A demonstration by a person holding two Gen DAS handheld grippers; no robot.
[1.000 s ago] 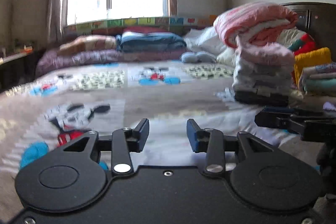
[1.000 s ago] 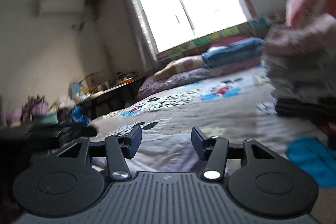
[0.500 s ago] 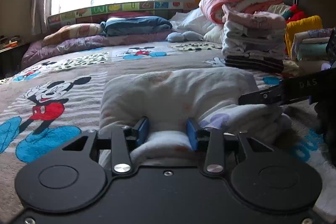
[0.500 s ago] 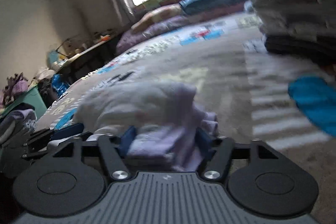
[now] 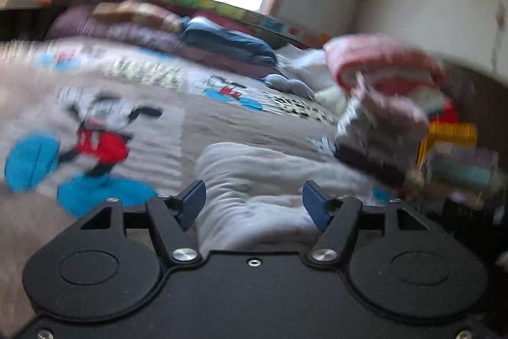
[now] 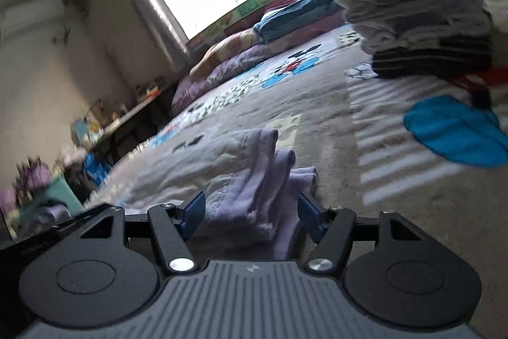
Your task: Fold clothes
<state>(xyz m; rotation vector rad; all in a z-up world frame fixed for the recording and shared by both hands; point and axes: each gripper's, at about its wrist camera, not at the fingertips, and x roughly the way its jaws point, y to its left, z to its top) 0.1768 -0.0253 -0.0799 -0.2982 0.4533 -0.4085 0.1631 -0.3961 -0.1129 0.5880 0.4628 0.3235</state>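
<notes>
A folded white and lilac garment [image 5: 263, 177] lies on the Mickey Mouse bedspread [image 5: 104, 129]. My left gripper [image 5: 254, 202] is open, its blue fingertips either side of the garment's near end. In the right wrist view the garment [image 6: 247, 180] shows its lilac folded edges. My right gripper [image 6: 250, 212] is open around that lilac end, jaws apart. A tall stack of folded clothes [image 5: 377, 123] stands to the right, also in the right wrist view [image 6: 419, 11]. Both views are motion-blurred.
Folded quilts and pillows [image 5: 222, 43] line the far side under the window. A yellow item and more folded clothes [image 5: 457, 154] sit at the right. A cluttered low table [image 6: 120, 116] stands beside the bed on the left.
Both grippers' jaws have opened wider around the folded garment they straddled half a second ago. Both cameras have tilted and moved, blurring the views.
</notes>
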